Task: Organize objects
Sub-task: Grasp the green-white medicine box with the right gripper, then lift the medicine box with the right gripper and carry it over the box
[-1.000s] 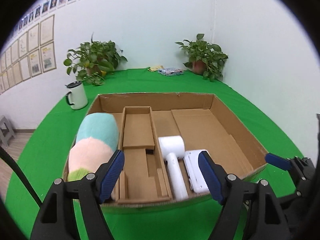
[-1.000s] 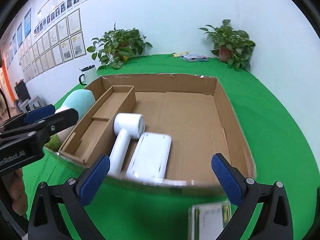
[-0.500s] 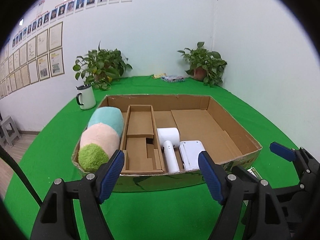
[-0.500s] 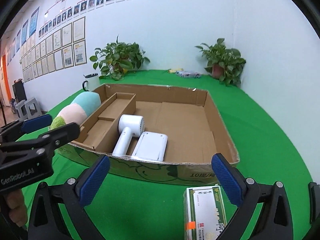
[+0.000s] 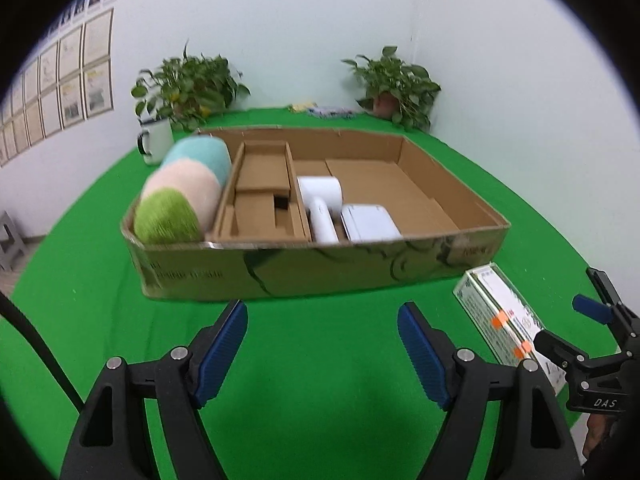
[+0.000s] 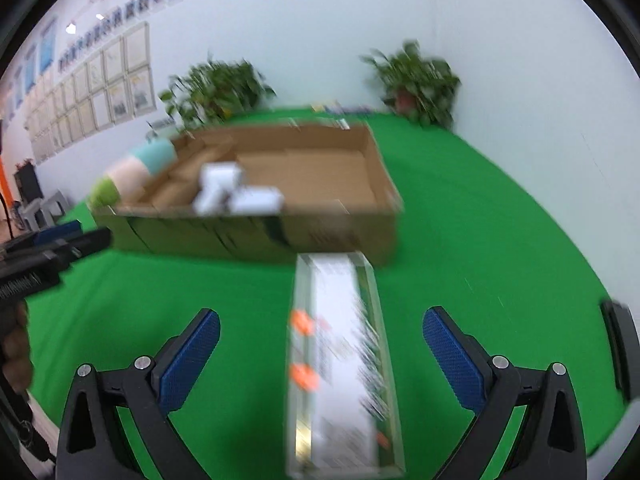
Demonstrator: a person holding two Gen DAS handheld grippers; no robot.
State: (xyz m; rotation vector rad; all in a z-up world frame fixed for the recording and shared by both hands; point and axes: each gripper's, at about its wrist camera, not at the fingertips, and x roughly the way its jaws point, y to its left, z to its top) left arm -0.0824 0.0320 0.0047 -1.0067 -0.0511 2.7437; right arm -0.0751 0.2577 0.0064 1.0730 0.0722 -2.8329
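A shallow cardboard box (image 5: 320,268) lies on the green table. It holds a striped plush roll (image 5: 180,196), a cardboard insert (image 5: 260,200), a white hair dryer (image 5: 322,204) and a flat white device (image 5: 370,222). A long white and green carton with orange stickers (image 6: 340,364) lies on the table in front of the box, between the fingers of my open right gripper (image 6: 320,356); it also shows in the left wrist view (image 5: 500,312). My open, empty left gripper (image 5: 322,352) hovers over the table before the box.
A white mug (image 5: 154,140) and two potted plants (image 5: 188,88) (image 5: 396,84) stand behind the box. Small items (image 5: 324,110) lie at the far table edge. Walls close the back and right.
Both grippers have pulled back from the box and lowered toward the table. The right gripper now straddles the carton, which has come fully into its view.
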